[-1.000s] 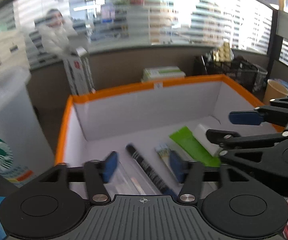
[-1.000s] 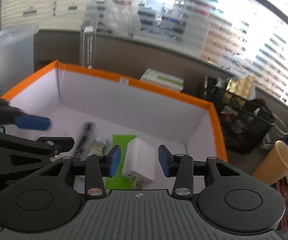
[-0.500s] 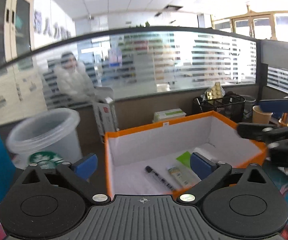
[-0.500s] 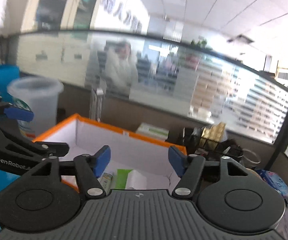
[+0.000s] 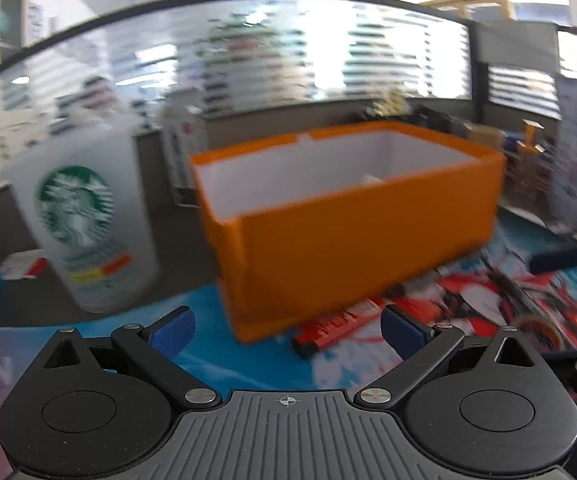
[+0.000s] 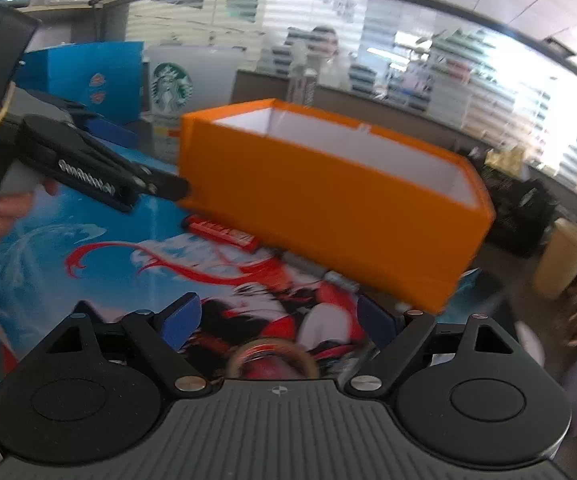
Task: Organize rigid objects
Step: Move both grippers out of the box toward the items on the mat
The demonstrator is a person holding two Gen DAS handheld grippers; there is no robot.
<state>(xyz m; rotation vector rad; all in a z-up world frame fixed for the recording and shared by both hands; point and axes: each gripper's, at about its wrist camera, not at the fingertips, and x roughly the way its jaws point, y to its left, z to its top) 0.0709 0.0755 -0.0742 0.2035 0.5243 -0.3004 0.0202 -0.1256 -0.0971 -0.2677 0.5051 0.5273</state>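
Left wrist view puts the red packet [image 5: 338, 326] flat at the near foot of the orange box [image 5: 352, 220], ahead between my left gripper [image 5: 286, 328] fingers, long axis slanting. Its jaws gape empty. My right gripper [image 6: 276, 320] is opening, empty, farther off.

An orange box [image 5: 360, 240], white inside, stands upright beside a flat red packet [image 5: 336, 326].
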